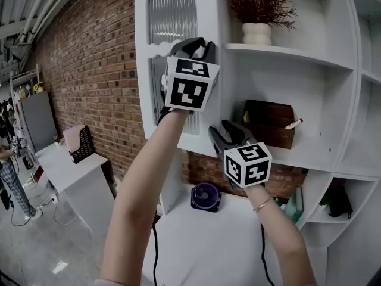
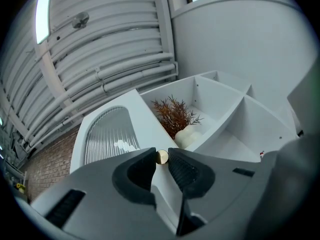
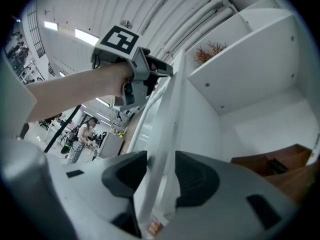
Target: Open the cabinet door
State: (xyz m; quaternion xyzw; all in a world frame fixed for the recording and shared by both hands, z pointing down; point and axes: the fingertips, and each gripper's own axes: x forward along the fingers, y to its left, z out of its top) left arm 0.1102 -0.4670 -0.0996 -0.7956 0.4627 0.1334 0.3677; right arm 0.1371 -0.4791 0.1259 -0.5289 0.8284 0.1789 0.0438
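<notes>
The cabinet door point(image 1: 143, 88), white with a ribbed glass panel point(image 1: 172, 11), stands at 11 o'clock in the head view; it is swung clear of the shelf unit point(image 1: 286, 52), so the opening is judged partly done.

Left gripper point(image 1: 199, 46): jaws drawn narrow, pads pressed on either side of the small brass knob point(image 2: 161, 157); this grip gives the pulling point, and the raised wrist lines the jaws up with the knob.

Right gripper point(image 1: 223, 127): sits at 5 o'clock from the left gripper, at the door's lower free edge; the edge runs between its jaws, which appear to clamp it, although pad contact is not fully clear; this second hold steadies the panel against twisting on its hinges.

A potted plant point(image 1: 257, 33) stands at 1 o'clock on the upper shelf; a brown wooden box point(image 1: 269, 124) lies at 3 o'clock from the right gripper; both are well clear of the door's swing.
</notes>
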